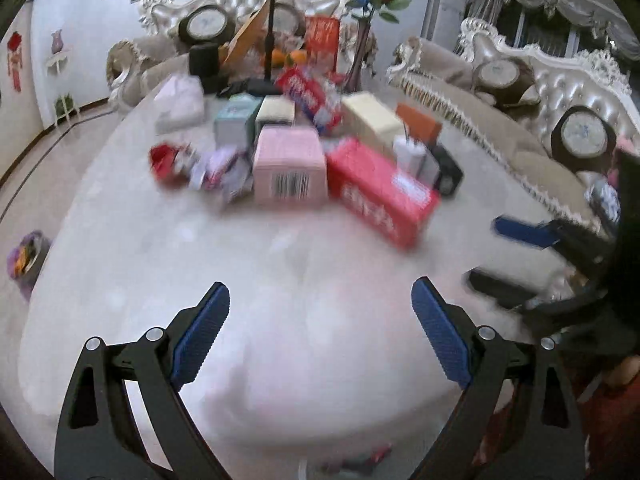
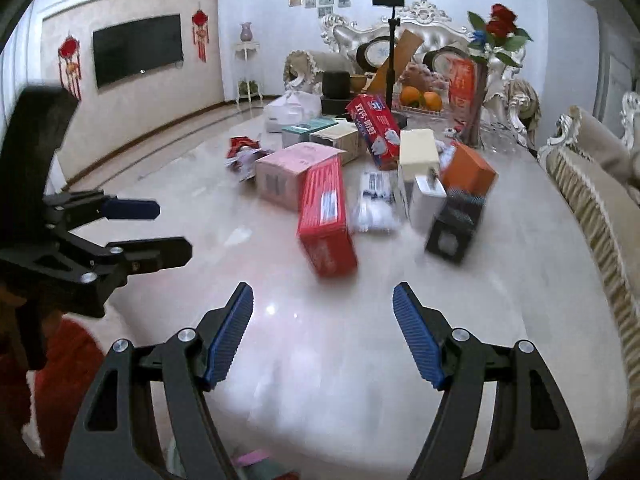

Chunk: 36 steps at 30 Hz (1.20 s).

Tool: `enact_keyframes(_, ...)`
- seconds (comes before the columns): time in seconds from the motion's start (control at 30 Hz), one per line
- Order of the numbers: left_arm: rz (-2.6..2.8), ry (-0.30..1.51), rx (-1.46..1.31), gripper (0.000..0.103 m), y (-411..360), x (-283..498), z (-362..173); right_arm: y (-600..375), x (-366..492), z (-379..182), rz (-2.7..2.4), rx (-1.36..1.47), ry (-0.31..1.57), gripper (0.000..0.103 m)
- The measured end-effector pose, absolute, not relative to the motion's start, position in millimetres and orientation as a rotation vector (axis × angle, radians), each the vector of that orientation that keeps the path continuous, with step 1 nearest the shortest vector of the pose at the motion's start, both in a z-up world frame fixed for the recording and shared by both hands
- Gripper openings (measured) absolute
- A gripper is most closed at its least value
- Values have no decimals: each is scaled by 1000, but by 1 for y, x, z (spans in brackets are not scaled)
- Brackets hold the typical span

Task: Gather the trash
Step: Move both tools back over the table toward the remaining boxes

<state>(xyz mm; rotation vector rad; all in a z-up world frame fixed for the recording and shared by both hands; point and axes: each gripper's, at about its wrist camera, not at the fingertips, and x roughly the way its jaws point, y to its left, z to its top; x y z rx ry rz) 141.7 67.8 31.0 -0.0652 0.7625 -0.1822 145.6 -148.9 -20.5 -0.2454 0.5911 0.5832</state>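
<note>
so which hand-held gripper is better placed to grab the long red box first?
Probably right. The right hand-held gripper is open and empty, and the long red box lies almost straight ahead of it. From the left hand-held gripper, also open, the box sits off to the right.

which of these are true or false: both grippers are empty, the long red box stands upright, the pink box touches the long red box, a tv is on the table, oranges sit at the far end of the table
1. Both grippers are empty. True: the left gripper and the right gripper stand open with nothing between their fingers.
2. The long red box stands upright. False: the long red box lies flat on its long side on the table.
3. The pink box touches the long red box. True: the pink box sits against its far end.
4. A tv is on the table. False: the tv hangs on the wall.
5. Oranges sit at the far end of the table. True: the oranges sit behind the boxes.
</note>
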Motion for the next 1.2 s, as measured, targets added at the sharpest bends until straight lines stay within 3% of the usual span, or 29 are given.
enact_keyframes(0.23, -259, 743, -141, 90, 76, 192, 34, -143, 165, -23, 566, -285, 619, 69)
enact_keyframes(0.63, -250, 760, -84, 90, 75, 230, 18, -202, 182, -10, 461, -190, 598, 69)
enact_keyframes(1.2, -318, 803, -30, 90, 75, 264, 17, -223, 235, -27, 459, -77, 714, 69)
